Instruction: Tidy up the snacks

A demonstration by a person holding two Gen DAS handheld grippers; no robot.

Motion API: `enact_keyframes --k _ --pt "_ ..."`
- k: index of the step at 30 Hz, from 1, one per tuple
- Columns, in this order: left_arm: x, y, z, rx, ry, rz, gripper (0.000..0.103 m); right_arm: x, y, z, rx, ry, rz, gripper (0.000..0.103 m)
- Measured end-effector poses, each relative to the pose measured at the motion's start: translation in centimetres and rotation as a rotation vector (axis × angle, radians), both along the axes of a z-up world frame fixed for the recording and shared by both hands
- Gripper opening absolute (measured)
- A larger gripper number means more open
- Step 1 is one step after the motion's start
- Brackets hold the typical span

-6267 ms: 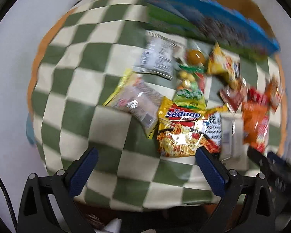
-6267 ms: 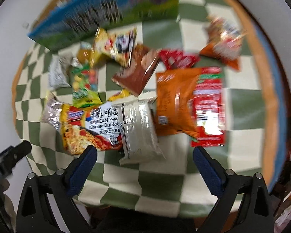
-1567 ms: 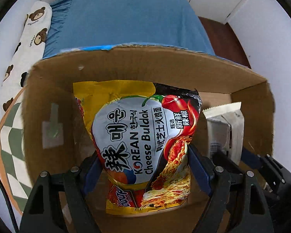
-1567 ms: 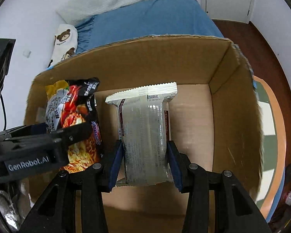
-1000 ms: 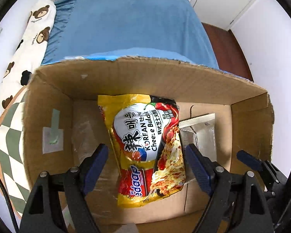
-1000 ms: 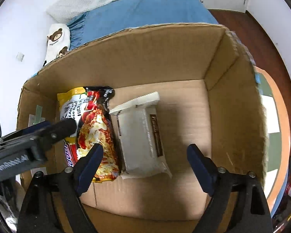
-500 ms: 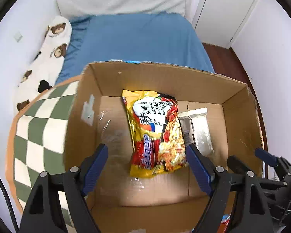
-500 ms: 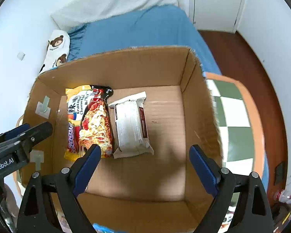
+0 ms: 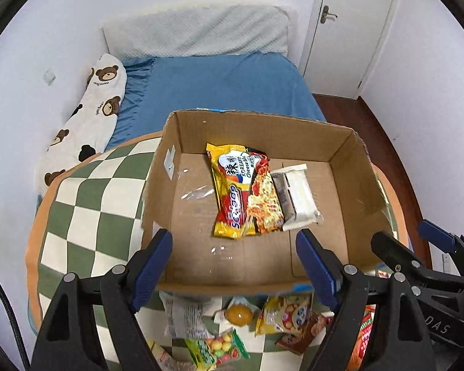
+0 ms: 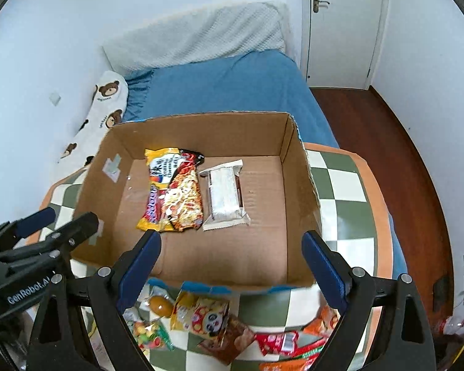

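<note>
An open cardboard box (image 9: 352, 167) (image 10: 297, 167) stands on the checkered table. Inside lie a yellow-and-red noodle packet (image 9: 244, 190) (image 10: 173, 190) and a silver-white packet (image 9: 297, 198) (image 10: 224, 196), side by side on the floor of the box. My left gripper (image 9: 233, 261) is open and empty, above the box's near wall. My right gripper (image 10: 230, 258) is open and empty, also above the near wall. Several loose snack packets (image 9: 283, 312) (image 10: 201, 312) lie on the table in front of the box.
The checkered tablecloth (image 9: 89, 207) (image 10: 343, 191) has an orange rim. A blue bed (image 9: 219, 83) with a bear-print pillow (image 9: 89, 117) lies beyond the box. A white door (image 9: 349, 31) and wood floor (image 10: 386, 142) are at the right.
Both grippers released their packets into the box, then pulled up and back. The box now looks smaller and the loose snacks in front of it have come into view.
</note>
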State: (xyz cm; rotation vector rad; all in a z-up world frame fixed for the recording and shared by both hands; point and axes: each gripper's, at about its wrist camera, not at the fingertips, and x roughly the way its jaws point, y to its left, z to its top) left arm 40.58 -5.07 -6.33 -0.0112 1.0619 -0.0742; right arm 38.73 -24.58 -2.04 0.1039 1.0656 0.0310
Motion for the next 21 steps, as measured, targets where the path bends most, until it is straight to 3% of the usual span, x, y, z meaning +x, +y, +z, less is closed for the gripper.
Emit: enact_keyframes --k 7,11,16,21 --pt "-3.4 0.6 0.9 -0.016 -0.011 0.014 0.081 -3.5 0.3 1.1 0.025 -0.011 -0.009 0.094" --pt "-5.3 1.8 -0.2 -0.026 0.024 0.034 0.081 -5.7 0.1 -0.1 0.049 0.031 -0.021 0.094" --pt "-7.9 4.4 -4.6 0.025 0.13 0.07 0.081 -8.0 -0.7 -4.9 0.091 0.166 -0.048 0.094" --pt "-10.9 6.9 -11.1 0.08 0.313 0.056 0.081 -10.7 -1.4 -10.6 0.083 0.311 -0.069 0.094"
